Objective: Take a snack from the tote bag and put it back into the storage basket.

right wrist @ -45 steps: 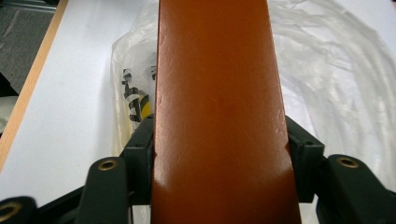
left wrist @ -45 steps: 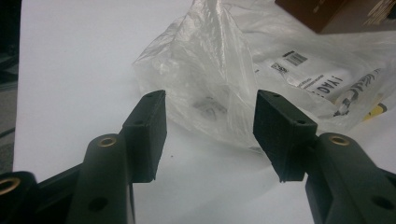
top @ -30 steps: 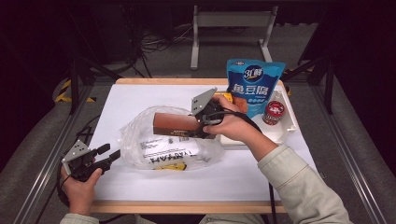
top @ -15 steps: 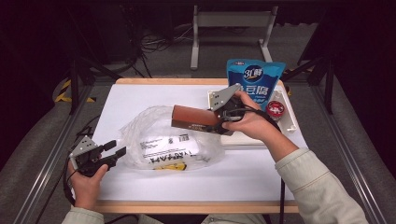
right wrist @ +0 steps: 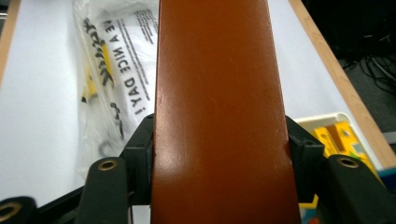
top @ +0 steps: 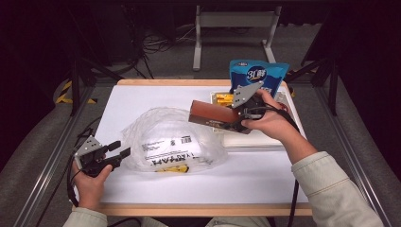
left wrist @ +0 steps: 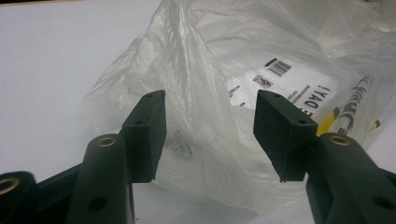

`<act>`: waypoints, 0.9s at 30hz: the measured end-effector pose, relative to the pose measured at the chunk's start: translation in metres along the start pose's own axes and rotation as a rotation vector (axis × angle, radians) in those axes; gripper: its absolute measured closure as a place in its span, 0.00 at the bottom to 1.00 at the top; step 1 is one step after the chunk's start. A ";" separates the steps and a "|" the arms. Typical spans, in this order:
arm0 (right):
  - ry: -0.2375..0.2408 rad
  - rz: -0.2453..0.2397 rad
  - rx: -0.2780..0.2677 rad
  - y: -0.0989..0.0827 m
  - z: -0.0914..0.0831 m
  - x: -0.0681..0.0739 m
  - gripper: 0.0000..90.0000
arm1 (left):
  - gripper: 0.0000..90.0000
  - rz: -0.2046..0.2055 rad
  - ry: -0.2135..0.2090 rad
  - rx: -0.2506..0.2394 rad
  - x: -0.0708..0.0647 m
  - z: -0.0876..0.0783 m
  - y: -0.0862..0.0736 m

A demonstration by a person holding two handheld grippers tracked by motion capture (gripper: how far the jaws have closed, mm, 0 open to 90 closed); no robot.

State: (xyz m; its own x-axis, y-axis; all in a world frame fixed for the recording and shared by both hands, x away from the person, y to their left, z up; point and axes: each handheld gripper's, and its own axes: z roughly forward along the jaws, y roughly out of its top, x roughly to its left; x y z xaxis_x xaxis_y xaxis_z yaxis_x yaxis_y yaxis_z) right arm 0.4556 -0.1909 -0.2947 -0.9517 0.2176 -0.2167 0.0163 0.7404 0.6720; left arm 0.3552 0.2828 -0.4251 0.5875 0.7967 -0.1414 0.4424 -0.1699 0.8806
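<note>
The white table (top: 142,99) stands against a dark background. I hold my right gripper (top: 236,118) clenched on a brown box (top: 213,113), raised above the table beside a white tray (top: 257,139). My left gripper (top: 118,152) rests released beside a clear plastic bag (top: 170,142).
</note>
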 end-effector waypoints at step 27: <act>-0.081 0.068 0.013 -0.046 -0.035 -0.030 0.47 | 0.49 0.005 0.010 0.001 -0.001 -0.003 -0.001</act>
State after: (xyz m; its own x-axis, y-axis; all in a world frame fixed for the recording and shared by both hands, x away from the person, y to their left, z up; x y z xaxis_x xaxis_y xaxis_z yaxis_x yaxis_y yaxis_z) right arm 0.4727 -0.2538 -0.2940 -0.9203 0.3181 -0.2277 0.0845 0.7301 0.6781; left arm 0.3521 0.2846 -0.4246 0.5828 0.8017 -0.1329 0.4405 -0.1743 0.8807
